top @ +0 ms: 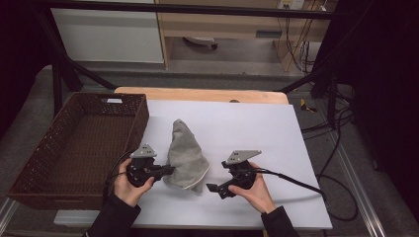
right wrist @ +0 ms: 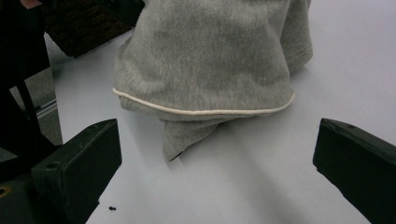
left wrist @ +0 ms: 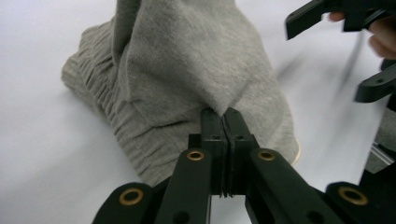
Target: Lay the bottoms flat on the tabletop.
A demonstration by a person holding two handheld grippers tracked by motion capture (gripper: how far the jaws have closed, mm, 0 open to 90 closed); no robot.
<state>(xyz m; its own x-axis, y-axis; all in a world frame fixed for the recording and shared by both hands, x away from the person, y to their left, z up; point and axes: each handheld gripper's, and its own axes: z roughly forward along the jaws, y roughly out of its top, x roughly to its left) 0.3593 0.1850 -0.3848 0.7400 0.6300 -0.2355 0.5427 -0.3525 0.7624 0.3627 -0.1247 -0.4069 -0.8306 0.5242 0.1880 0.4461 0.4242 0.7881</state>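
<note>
Cloth pinched on one side, second claw closing in

Cloth (top: 186, 157) is lying crumpled on the white table (top: 257, 128), directly ahead of both claws and between them. The left claw (left wrist: 225, 122) is biting into it: its jaws are pressed together with a fold of grey fabric caught between the tips, at the cloth's near left edge. The right claw (right wrist: 217, 154) is hovering just short of the hemmed edge, jaws standing wide apart with nothing between them; a loose corner is poking out under the hem straight in front of it.

Progress looks early. One grip is made; the second is not, and the cloth is not yet lifted, spread or moved. If the basket (top: 34, 168) is where it is going, that whole carry is remaining.

Room is generous on the right claw's side: bare table is stretching away to its right and ahead. The left claw is working in a tighter spot, with the basket wall close on its outer side and the table's near edge just behind both hands. In the left gripper view the right claw is appearing close by, so the two are needing care not to knock together over the cloth.
</note>
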